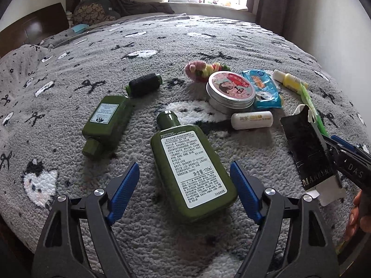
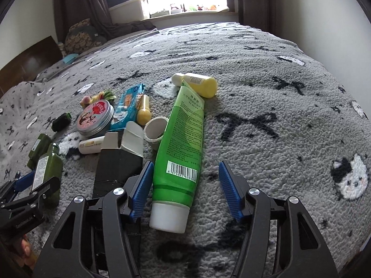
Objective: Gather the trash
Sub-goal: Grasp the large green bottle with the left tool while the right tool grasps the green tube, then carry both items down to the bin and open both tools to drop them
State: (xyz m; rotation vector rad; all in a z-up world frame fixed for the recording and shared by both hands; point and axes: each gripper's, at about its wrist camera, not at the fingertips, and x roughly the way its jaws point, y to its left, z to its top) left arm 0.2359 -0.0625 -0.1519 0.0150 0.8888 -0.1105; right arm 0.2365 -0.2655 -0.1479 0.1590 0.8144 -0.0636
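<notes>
- The left gripper (image 1: 184, 180) hangs low over a grey patterned blanket (image 1: 162, 46), its blue pads set apart on either side of a dark green lotion bottle (image 1: 192, 164); the pads stand clear of the bottle's sides, so nothing is gripped
- That bottle lies flat, label up, cap pointing away from the camera
- A smaller green bottle (image 1: 106, 122) lies to its left, with a spool of black thread (image 1: 145, 84) just beyond it
- The right gripper (image 2: 185, 185) straddles a bright green tube (image 2: 180, 143) with a white cap (image 2: 168, 216) near the camera; the left pad sits just beside the tube, whether touching I cannot tell, and the right pad stands well off, so it is not clamped
- A black carton (image 2: 116, 169) with open flaps lies just left of the tube
- Farther back sit a round tin (image 2: 96, 118), a blue wipes packet (image 2: 129, 108), a small white tube (image 2: 91, 147), a cardboard roll (image 2: 155, 131) and a yellow bottle (image 2: 201, 84)
</notes>
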